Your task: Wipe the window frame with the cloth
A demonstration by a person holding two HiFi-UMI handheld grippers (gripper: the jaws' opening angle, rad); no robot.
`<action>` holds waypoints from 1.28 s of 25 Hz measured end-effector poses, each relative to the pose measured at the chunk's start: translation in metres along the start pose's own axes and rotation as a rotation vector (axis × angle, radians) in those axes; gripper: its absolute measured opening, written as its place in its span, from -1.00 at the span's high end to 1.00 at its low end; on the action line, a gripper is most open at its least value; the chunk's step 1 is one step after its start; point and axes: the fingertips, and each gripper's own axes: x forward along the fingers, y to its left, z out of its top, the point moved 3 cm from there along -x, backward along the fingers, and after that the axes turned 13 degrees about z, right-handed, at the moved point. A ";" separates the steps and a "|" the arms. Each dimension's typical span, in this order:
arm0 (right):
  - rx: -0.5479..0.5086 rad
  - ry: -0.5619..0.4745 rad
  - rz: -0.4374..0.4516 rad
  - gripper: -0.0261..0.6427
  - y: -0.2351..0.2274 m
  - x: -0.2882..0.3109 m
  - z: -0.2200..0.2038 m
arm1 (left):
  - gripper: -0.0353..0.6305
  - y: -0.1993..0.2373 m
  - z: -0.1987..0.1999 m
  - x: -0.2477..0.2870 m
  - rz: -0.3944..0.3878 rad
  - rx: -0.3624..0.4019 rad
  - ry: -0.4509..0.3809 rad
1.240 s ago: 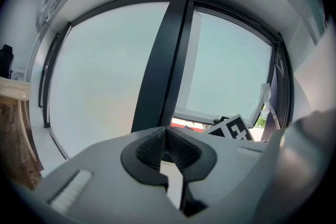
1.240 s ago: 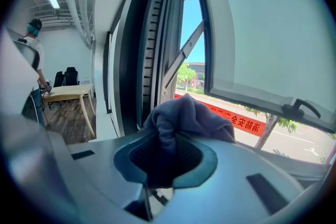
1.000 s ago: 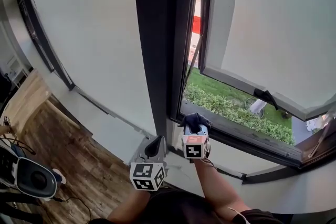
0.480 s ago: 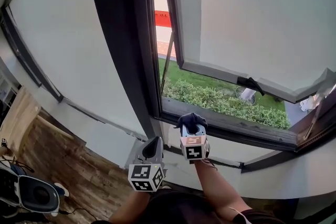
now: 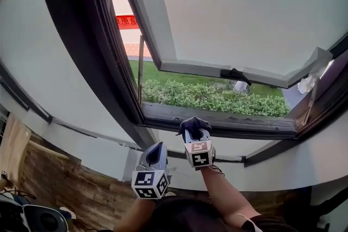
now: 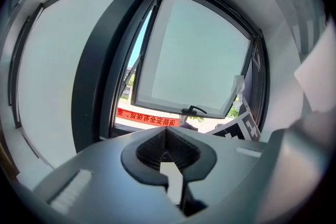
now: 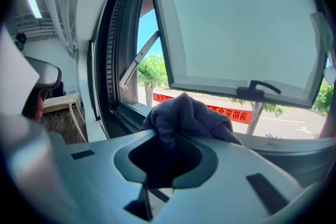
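Head view first: your right gripper (image 5: 194,130) is up at the bottom rail of the window frame (image 5: 228,121), its 2 jaws clamped on the dark cloth (image 5: 193,124). The cloth bunches out past the jaw tips and sits right at the rail's inner edge. Whether it actually presses on the rail, I can't tell from here.

Right gripper view confirms the grip: the cloth fills the hollow between the jaws and bulges forward in a crumpled wad, with the frame's left upright just beyond it.

Your left gripper (image 5: 157,147) hangs lower and to the left, near the white wall under the sill and well clear of the frame. In the left gripper view its jaws are closed together with nothing between them.

The sash (image 5: 228,8) is swung outward, its black handle (image 5: 235,74) on the lower edge. Below it you've got a green hedge (image 5: 206,100) outside, and a red banner (image 5: 126,21) farther off.
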 end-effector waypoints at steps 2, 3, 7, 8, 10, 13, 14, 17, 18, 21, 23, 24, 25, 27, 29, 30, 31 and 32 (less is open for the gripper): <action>0.012 0.009 -0.002 0.73 -0.009 -0.007 -0.008 | 0.87 -0.013 -0.001 0.005 -0.025 0.007 0.005; 0.014 0.009 -0.006 0.73 -0.014 -0.012 -0.011 | 0.87 -0.019 -0.001 0.007 -0.036 0.010 0.006; 0.022 0.007 -0.017 0.73 -0.031 -0.029 -0.017 | 0.87 -0.043 -0.002 0.016 -0.075 0.025 0.014; 0.024 0.005 -0.017 0.73 -0.035 -0.033 -0.019 | 0.87 -0.049 -0.002 0.018 -0.084 0.030 0.016; 0.028 0.003 -0.021 0.73 -0.041 -0.038 -0.021 | 0.87 -0.059 -0.002 0.022 -0.103 0.039 0.018; 0.027 0.007 -0.028 0.73 -0.049 -0.046 -0.025 | 0.87 -0.074 -0.001 0.025 -0.129 0.049 0.018; 0.027 0.009 -0.030 0.73 -0.052 -0.049 -0.027 | 0.87 -0.079 -0.001 0.026 -0.137 0.052 0.018; 0.032 0.007 -0.034 0.73 -0.060 -0.057 -0.029 | 0.87 -0.092 0.002 0.030 -0.157 0.063 0.016; 0.035 0.005 -0.036 0.73 -0.063 -0.059 -0.030 | 0.87 -0.095 0.002 0.031 -0.163 0.065 0.015; 0.038 0.004 -0.057 0.73 -0.073 -0.070 -0.034 | 0.87 -0.108 0.002 0.033 -0.184 0.074 0.017; 0.024 0.014 -0.078 0.73 -0.083 -0.078 -0.038 | 0.87 -0.118 0.001 0.035 -0.202 0.079 0.020; 0.023 0.019 -0.090 0.73 -0.088 -0.083 -0.040 | 0.87 -0.124 0.000 0.036 -0.212 0.081 0.023; 0.030 0.021 -0.102 0.73 -0.092 -0.088 -0.042 | 0.87 -0.130 -0.001 0.037 -0.223 0.083 0.025; 0.046 0.019 -0.124 0.73 -0.102 -0.098 -0.045 | 0.87 -0.142 -0.003 0.038 -0.247 0.089 0.030; 0.060 0.016 -0.143 0.73 -0.112 -0.107 -0.049 | 0.87 -0.155 -0.006 0.039 -0.271 0.095 0.036; 0.067 0.014 -0.151 0.73 -0.117 -0.112 -0.051 | 0.87 -0.161 -0.007 0.040 -0.282 0.097 0.038; 0.072 0.011 -0.160 0.73 -0.122 -0.117 -0.054 | 0.87 -0.168 -0.008 0.041 -0.292 0.100 0.040; 0.077 0.008 -0.169 0.73 -0.126 -0.121 -0.055 | 0.87 -0.173 -0.009 0.041 -0.302 0.102 0.042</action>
